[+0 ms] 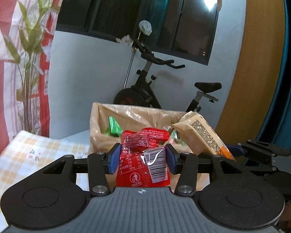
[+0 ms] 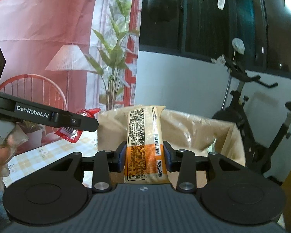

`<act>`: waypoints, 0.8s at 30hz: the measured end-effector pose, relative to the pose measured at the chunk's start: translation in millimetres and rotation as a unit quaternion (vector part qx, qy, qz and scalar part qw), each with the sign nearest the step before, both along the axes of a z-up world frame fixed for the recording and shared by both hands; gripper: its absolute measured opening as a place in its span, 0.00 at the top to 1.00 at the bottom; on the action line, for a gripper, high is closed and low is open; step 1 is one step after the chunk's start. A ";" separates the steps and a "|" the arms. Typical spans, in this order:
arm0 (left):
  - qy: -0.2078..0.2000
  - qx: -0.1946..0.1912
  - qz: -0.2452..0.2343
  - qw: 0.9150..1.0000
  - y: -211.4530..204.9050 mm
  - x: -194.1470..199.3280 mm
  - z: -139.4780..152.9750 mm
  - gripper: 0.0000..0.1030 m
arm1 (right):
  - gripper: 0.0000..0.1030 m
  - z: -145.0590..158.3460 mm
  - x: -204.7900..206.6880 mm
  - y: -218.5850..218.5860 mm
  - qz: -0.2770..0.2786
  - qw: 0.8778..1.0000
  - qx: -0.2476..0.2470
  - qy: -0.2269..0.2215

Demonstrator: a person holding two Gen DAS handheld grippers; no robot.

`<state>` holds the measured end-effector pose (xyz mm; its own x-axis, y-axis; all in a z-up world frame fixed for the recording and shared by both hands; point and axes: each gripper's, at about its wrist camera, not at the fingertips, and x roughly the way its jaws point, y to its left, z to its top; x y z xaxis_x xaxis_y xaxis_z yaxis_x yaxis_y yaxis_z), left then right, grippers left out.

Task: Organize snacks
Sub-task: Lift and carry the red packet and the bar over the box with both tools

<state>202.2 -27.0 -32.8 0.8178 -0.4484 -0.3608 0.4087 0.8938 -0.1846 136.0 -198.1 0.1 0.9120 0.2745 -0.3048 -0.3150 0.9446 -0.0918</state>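
Observation:
My left gripper point(image 1: 142, 160) is shut on a crinkled red snack packet point(image 1: 143, 155) with a barcode, held in the air in front of a brown paper bag point(image 1: 99, 120). Green packets point(image 1: 114, 128) lie inside that bag. My right gripper point(image 2: 144, 156) is shut on a long beige and orange snack bar point(image 2: 143, 145), held upright before the brown paper bag point(image 2: 194, 128). In the left wrist view the beige bar point(image 1: 203, 134) and the right gripper point(image 1: 230, 150) show at the right. In the right wrist view the left gripper point(image 2: 91, 124) and its red packet point(image 2: 69, 134) show at the left.
The bag stands on a table with a yellow checked cloth point(image 1: 38, 151). Behind it are an exercise bike point(image 1: 145, 89), a pale wall and a dark window point(image 1: 137, 9). A printed curtain point(image 2: 48, 38) hangs at the left. A person's hand point(image 2: 2, 149) holds the left gripper.

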 end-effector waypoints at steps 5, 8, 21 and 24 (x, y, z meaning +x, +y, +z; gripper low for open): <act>-0.003 0.000 -0.003 1.000 -2.9 15.9 6.7 0.50 | 0.61 9.4 18.3 -7.5 -0.004 1.000 -0.001 -0.002; 0.000 0.002 -0.003 1.000 -5.7 26.5 9.3 0.50 | 0.61 11.6 29.9 -12.3 -0.008 1.000 -0.001 0.001; -0.001 0.006 -0.001 1.000 -22.9 86.3 21.8 0.50 | 0.61 22.5 91.5 -53.9 -0.039 0.998 0.038 0.017; 0.019 0.006 0.001 1.000 -29.4 104.7 15.6 0.50 | 0.61 18.3 111.0 -58.5 -0.046 0.997 0.048 0.030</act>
<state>306.8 -56.5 -17.2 0.8035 -0.4429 -0.3978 0.4004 0.8966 -0.1894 247.0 -256.6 18.4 0.9153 0.2217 -0.3363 -0.2292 0.9732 0.0176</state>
